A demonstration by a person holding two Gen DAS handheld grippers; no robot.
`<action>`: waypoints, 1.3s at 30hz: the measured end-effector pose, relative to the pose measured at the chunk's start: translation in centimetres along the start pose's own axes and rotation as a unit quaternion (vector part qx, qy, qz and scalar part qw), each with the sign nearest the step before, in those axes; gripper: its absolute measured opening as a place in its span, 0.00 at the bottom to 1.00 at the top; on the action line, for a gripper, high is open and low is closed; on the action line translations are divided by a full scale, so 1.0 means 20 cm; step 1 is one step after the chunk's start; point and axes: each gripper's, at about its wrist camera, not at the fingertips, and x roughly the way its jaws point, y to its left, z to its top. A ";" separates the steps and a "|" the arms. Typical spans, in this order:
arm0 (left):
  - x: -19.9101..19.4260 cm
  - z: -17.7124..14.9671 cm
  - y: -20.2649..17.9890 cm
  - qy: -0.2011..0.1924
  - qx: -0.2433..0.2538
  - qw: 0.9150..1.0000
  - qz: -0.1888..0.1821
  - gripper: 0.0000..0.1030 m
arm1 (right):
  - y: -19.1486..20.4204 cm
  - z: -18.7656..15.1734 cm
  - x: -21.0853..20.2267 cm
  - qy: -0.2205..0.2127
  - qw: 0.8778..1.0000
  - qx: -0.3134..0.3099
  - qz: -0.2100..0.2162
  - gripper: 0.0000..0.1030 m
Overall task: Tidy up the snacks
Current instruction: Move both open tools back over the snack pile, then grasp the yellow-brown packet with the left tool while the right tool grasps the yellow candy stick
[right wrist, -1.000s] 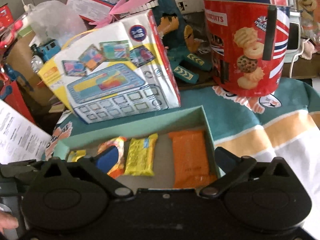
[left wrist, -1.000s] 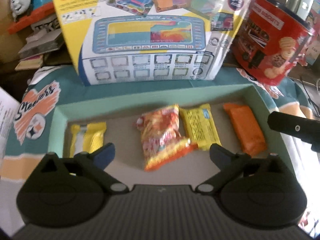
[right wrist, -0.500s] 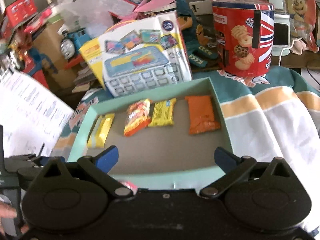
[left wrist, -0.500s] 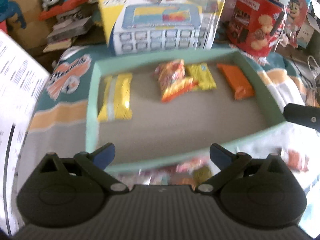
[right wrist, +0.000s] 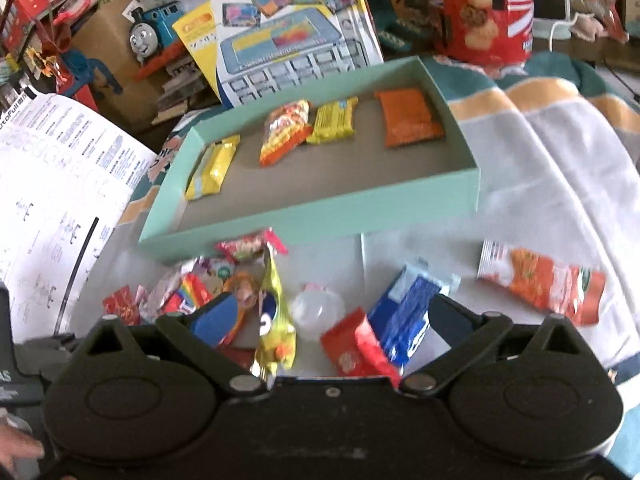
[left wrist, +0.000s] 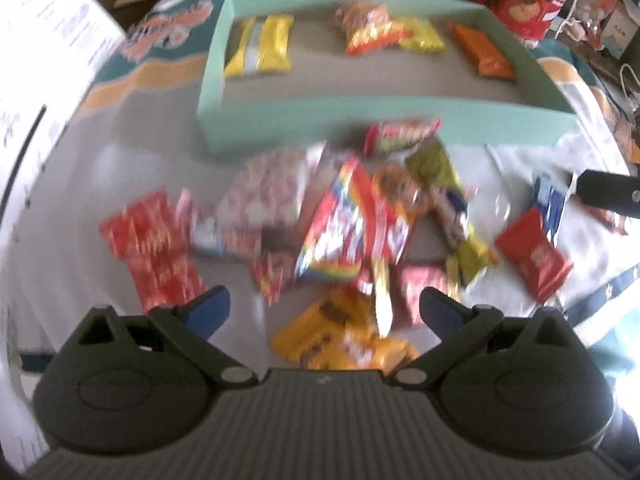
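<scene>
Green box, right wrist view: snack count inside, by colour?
Inside the green box:
Yellow: 2
Orange-yellow-red mix: 1
Plain orange: 1
Total: 4

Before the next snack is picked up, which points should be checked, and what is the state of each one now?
1. Left gripper jaws open and empty: ok.
2. Right gripper jaws open and empty: ok.
3. Green box has free floor at the front: ok.
4. Snacks in the box lie in one row: not ok; the orange-red bag overlaps the yellow bar.
5. Next snack lies alone: not ok for the pile; ok for the orange packet.
6. Snack names: cannot tell, blurred.
</scene>
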 end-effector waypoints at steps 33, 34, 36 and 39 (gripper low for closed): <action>0.09 -0.11 0.14 0.006 -0.030 1.000 0.002 0.82 | 0.27 -0.13 0.39 0.090 0.994 -0.064 0.007 0.23; 0.08 -0.11 0.14 0.000 -0.024 1.000 0.007 0.75 | 0.28 -0.14 0.39 0.088 0.993 -0.074 0.005 0.23; 0.06 -0.10 0.14 -0.011 -0.011 1.000 0.013 0.42 | 0.27 -0.15 0.38 0.088 0.993 -0.075 0.009 0.23; 0.04 -0.09 0.18 -0.009 -0.016 1.000 -0.012 0.33 | 0.26 -0.16 0.37 0.089 0.993 -0.073 0.014 0.23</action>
